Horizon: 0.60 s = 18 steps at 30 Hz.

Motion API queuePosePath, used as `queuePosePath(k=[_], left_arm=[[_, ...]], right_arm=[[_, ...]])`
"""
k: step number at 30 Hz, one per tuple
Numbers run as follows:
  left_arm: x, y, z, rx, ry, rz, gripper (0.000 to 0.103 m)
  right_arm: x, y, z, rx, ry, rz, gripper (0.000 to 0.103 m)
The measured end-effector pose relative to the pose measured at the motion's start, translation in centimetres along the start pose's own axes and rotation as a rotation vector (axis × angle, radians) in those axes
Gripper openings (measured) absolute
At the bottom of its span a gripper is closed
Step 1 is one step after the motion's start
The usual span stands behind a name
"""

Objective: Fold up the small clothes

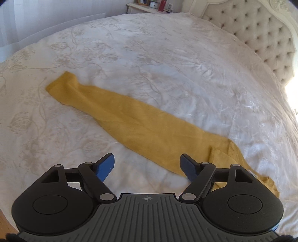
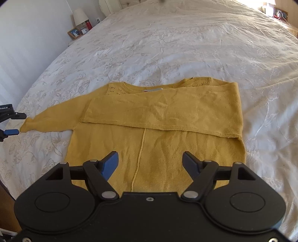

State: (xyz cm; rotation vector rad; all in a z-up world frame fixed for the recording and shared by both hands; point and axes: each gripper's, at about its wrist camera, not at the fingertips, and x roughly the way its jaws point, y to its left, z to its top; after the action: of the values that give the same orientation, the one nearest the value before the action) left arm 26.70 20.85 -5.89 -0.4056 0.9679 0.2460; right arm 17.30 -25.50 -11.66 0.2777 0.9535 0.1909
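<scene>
It was a bedroom in a home: a wide bed [image 2: 186, 46] under a white floral-embroidered bedspread [image 1: 149, 55], with a cream button-tufted headboard [image 1: 260, 37]. A bedside stand [image 2: 71, 42] carried a lamp [image 2: 80, 16], a framed photo [image 2: 74, 33] and a small clock [image 2: 84, 30].

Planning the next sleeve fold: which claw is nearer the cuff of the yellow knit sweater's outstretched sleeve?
Left. The left claw sits just beside the cuff, jaws open; the right claw hovers over the sweater's body.
</scene>
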Motion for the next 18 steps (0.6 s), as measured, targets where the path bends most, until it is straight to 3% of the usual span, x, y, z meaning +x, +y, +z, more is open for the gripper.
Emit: queuePosePath(k=[11, 18], left_arm=[[4.3, 10.5, 5.3, -0.125, -0.053, -0.038, 0.077], [9.1, 15.2, 7.5, -0.221, -0.023, 0.007, 0.077]], right_arm=[[2.1, 3.2, 2.2, 0.046, -0.001, -0.072, 0.082], [3.9, 6.9, 3.9, 0.075, -0.004, -0.1, 0.082]])
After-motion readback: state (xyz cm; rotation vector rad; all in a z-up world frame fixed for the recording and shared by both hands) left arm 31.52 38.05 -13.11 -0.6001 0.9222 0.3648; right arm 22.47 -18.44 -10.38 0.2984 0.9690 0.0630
